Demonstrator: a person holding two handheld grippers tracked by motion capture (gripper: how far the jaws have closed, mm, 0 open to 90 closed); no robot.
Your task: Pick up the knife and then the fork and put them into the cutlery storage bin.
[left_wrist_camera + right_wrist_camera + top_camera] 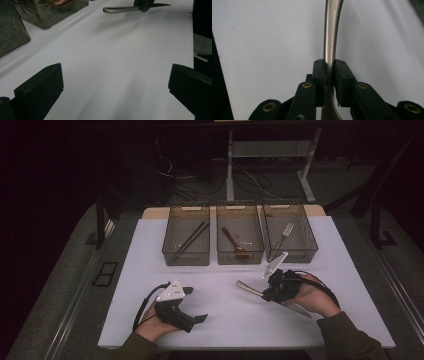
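Observation:
My right gripper (266,293) is shut on a metal table knife (246,287) just above the white table cover, in front of the right-hand bins. In the right gripper view its two black pads (319,71) clamp the knife's handle (332,30), which runs straight away from the camera. The blade sticks out behind the hand toward the table's near right. My left gripper (196,304) rests at the near left with its jaws wide open and nothing between them (116,72). In the left gripper view the knife (120,9) appears far off, held by the other gripper.
Three clear bins stand in a row at the back: the left bin (186,259) holds chopsticks (192,237), the middle bin (240,259) a wooden spoon (235,245), the right bin (295,256) a fork (285,232). A white cover (225,320) spans the table.

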